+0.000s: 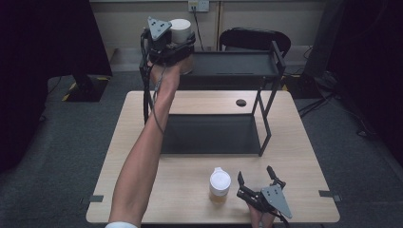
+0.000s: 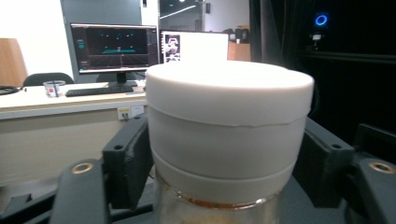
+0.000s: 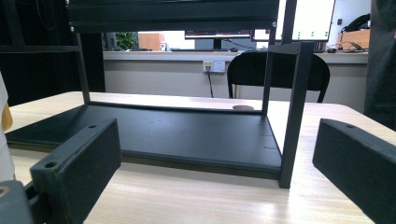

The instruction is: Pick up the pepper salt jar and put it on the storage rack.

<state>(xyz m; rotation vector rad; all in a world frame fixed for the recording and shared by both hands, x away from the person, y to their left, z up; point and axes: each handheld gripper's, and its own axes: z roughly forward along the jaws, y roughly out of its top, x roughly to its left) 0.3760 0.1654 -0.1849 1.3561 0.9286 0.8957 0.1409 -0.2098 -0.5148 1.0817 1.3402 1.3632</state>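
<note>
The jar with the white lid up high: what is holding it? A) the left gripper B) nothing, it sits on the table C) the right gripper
A: the left gripper has its jaws closed on the jar, at the rack's top shelf.

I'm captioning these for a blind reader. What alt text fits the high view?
The left claw holds a white-lidded jar by the top shelf of a black two-tier rack on a wooden table. Near the front edge, the open right claw rests beside a second jar.
</note>
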